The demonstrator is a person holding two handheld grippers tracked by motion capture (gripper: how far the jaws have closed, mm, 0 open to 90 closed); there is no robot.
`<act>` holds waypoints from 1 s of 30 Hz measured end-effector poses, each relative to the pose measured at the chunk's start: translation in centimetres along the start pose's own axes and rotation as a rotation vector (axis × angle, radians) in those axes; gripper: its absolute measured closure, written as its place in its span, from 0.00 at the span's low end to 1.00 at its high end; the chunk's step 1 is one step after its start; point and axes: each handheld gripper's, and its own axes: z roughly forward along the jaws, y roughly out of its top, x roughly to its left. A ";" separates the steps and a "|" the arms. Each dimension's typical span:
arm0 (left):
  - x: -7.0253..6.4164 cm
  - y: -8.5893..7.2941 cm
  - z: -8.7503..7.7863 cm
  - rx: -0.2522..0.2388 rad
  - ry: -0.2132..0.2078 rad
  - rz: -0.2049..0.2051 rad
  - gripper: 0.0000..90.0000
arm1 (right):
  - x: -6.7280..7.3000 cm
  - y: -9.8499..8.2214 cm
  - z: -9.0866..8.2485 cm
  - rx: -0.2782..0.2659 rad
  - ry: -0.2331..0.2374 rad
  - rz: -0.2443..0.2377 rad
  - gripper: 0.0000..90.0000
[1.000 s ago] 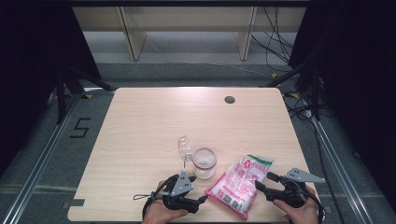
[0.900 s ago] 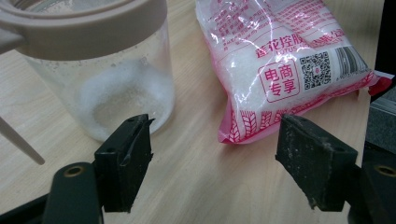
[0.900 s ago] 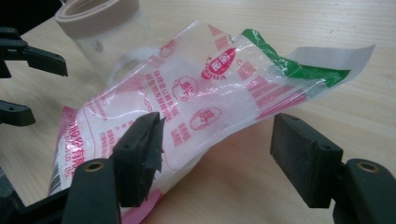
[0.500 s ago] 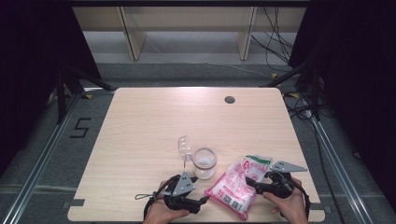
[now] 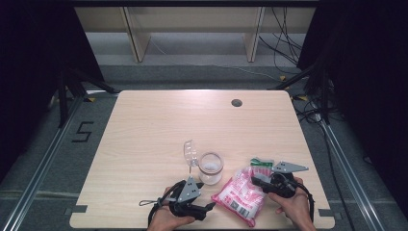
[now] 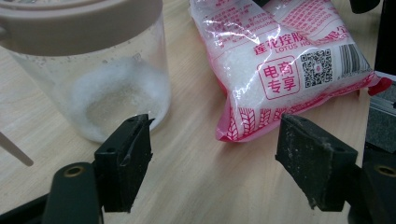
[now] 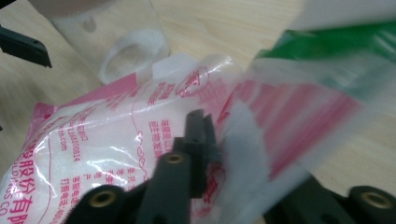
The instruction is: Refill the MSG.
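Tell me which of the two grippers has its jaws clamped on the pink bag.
The right gripper: its jaws, which have just been closing, pinch the pink bag. The left gripper stands open on nothing.

Pink sugar bag [image 5: 239,194] flat beside jar [image 5: 210,168]

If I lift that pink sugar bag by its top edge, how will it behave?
Likely floppy: the pink bag is thin film, creased where the right hand-held gripper has just closed on it. Probably bottom-heavy, with loose white grains inside. Its glossy plastic may slip.

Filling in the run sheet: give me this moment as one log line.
right claw: closing on sugar bag top | left claw: open, idle | jar: upright, open
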 end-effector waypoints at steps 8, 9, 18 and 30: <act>0.1 0.0 0.0 0.029 -0.008 0.012 0.29 | 1.0 0.4 -0.6 -0.084 -0.013 -0.048 1.00; 0.0 0.0 0.1 0.018 -0.004 0.014 0.29 | 1.4 0.4 -0.8 -0.081 -0.013 -0.017 1.00; -0.5 0.0 0.6 0.040 -0.030 0.017 0.29 | 2.5 1.4 -2.1 -0.189 0.019 -0.068 1.00; -1.7 1.3 2.4 0.035 -0.027 0.053 0.29 | 3.6 2.8 -3.7 -0.263 0.013 -0.104 1.00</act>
